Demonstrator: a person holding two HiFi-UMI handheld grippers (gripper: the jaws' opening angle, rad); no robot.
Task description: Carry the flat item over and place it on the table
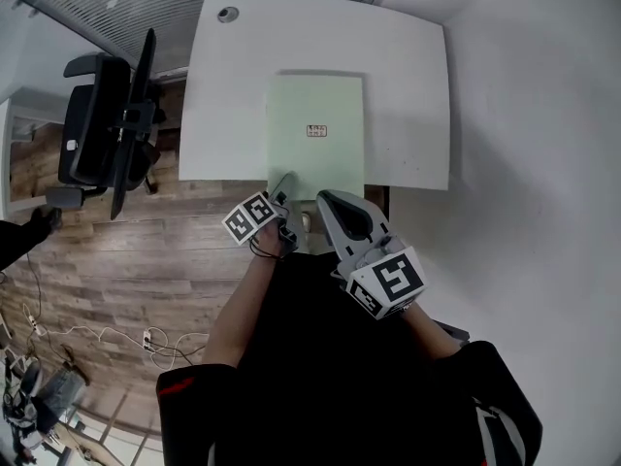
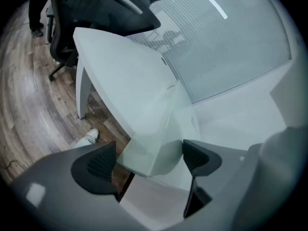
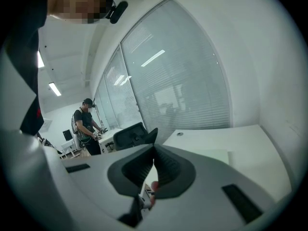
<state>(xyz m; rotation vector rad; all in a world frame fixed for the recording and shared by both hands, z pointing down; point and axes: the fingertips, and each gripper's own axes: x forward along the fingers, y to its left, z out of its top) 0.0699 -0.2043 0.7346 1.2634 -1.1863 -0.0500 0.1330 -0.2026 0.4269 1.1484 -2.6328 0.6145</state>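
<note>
Flat item [image 1: 315, 139]: one pale green rectangular sheet, thin and rigid-looking, matte, with one small printed label [image 1: 316, 131] near its middle. It lies flat on the white desk [image 1: 233, 95], roughly centred left to right. Its near edge juts slightly past the desk's near edge.

Left gripper [image 2: 149, 161]: jaws spread wide, the sheet's near edge between them, pads clear of it on both sides. Nothing gripped.

Right gripper [image 3: 154, 165]: jaws closed together with nothing held. It is just beside the sheet's near right corner and off the desk.

Count: 1 sheet, 1 label, 1 desk, 2 grippers.

Surroundings: one round grommet [image 1: 228, 14] at the desk's far left, well apart from the sheet. One black office chair [image 1: 107, 124] stands on the wood floor [image 1: 126, 260] left of the desk. Loose cables [image 1: 97, 338] lie on the floor. One person [image 3: 88, 126] stands far off at another bench. Nothing lies on top of the sheet.
</note>
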